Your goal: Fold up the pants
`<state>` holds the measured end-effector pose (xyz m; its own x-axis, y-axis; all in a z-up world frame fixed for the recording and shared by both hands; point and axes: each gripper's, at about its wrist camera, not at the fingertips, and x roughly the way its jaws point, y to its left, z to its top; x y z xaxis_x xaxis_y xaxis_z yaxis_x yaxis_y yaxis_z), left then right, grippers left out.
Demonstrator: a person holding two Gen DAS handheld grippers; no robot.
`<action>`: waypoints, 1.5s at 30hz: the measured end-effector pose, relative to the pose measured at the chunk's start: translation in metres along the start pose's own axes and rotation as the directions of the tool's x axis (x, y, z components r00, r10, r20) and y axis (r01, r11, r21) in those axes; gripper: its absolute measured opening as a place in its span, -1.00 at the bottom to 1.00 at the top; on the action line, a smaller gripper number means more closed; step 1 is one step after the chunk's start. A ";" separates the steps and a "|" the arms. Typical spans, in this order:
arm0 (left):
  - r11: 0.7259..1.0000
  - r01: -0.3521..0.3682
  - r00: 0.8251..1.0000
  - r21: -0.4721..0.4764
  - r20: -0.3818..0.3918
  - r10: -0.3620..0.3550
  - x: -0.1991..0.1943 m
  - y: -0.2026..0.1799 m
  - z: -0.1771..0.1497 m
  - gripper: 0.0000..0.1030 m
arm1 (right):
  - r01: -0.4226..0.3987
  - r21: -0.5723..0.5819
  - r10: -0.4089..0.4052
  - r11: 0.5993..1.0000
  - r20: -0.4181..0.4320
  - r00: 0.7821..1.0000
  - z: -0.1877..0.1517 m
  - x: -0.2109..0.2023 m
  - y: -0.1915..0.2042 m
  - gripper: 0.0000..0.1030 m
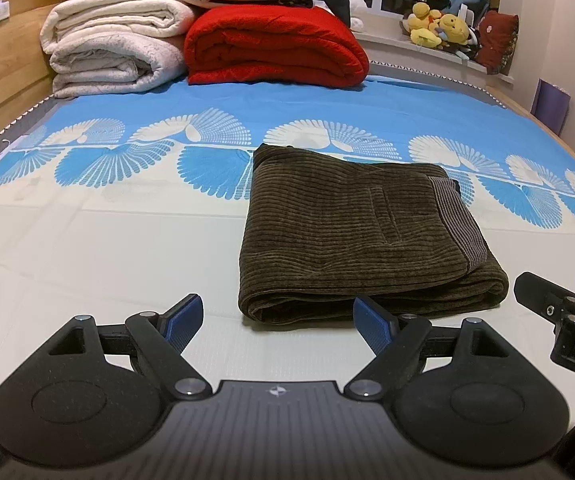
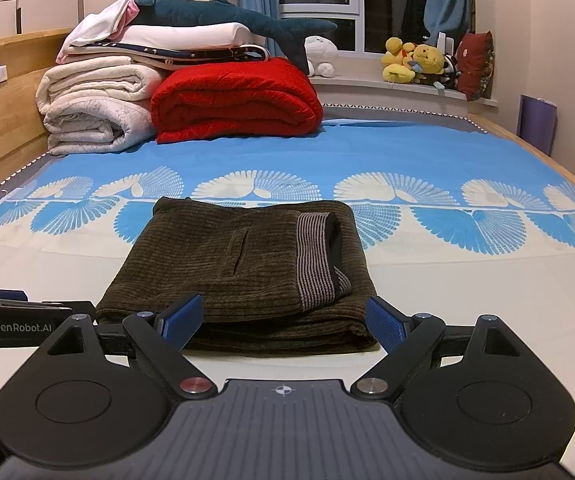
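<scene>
Pants (image 1: 367,236) lay on the bed (image 1: 107,248), folded into a thick brown corduroy bundle just ahead of both tools. Left hand-held gripper (image 1: 275,322) was wide, empty, pants ahead & slightly right. Right hand-held gripper (image 2: 283,322) also wide, empty, bundle's near fold just beyond its pads. Fabric looked soft, heavyish, grippy, not fragile; prob. best pinched at the near rolled edge, thru all layers.

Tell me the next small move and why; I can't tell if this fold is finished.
Probably just draw both hand-held grippers back. The brown corduroy pants already lie in a compact folded stack on the bed sheet, striped waistband tucked on top. The left hand-held gripper and right hand-held gripper are open and hold nothing.
</scene>
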<state>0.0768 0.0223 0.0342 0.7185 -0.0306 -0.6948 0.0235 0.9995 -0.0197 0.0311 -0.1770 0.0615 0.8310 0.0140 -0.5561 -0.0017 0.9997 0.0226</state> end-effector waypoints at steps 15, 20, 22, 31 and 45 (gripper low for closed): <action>1.000 0.005 1.000 0.010 0.004 -0.005 -0.001 0.001 0.000 0.68 | -0.003 0.005 0.003 1.000 -0.007 1.000 -0.002 0.001 0.001 0.73; 1.000 0.008 1.000 0.012 0.004 -0.008 -0.001 0.001 0.000 0.68 | -0.002 0.004 0.002 1.000 -0.010 1.000 -0.002 0.002 0.002 0.73; 1.000 0.008 1.000 0.014 0.005 -0.008 -0.001 0.001 0.000 0.68 | -0.001 0.006 0.001 1.000 -0.012 1.000 -0.002 0.002 0.002 0.73; 1.000 0.012 1.000 0.019 0.007 -0.012 -0.001 0.001 -0.001 0.68 | 0.003 0.007 -0.003 1.000 -0.016 1.000 -0.003 0.003 0.004 0.73; 1.000 0.013 1.000 0.018 0.007 -0.013 0.000 0.001 -0.001 0.68 | 0.002 0.007 -0.002 1.000 -0.016 1.000 -0.002 0.003 0.003 0.73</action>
<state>0.0756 0.0230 0.0335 0.7233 -0.0440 -0.6892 0.0457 0.9988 -0.0157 0.0325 -0.1737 0.0579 0.8220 0.0122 -0.5693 0.0037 0.9996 0.0269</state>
